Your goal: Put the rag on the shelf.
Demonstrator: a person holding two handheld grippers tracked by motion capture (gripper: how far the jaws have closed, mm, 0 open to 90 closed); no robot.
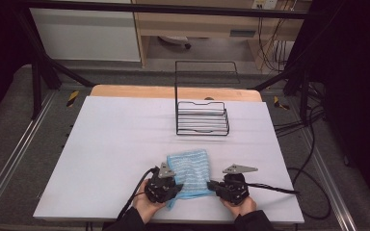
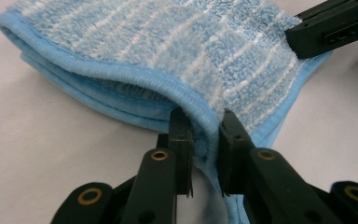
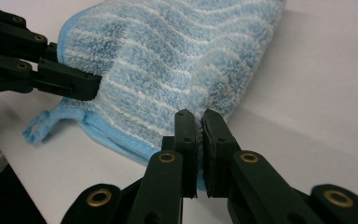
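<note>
Left claw [image 2: 204, 140] pinching the near hem, right claw [image 3: 199, 135] clamped on the opposite edge, we count two claws, one folded blue striped cloth [image 1: 191, 171] at the counter's [image 1: 115, 159] near side, one black wire rack [image 1: 202, 118] beyond.

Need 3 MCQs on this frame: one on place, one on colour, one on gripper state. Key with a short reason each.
1. Where is the wire rack?
A. beyond the towel, farther from the person
B. under the towel
C. off the table

2. What colour is the towel?
A. red with dots
B. light blue with white stripes
C. plain green

3. What is the left gripper doing?
A. open above the rack
B. holding a cable
C. shut on the towel's edge

Key: 1 A, the rack stands past the towel on the table. 2 B, stripes show in both gripper views. 3 C, the jaws pinch the hem.
</note>
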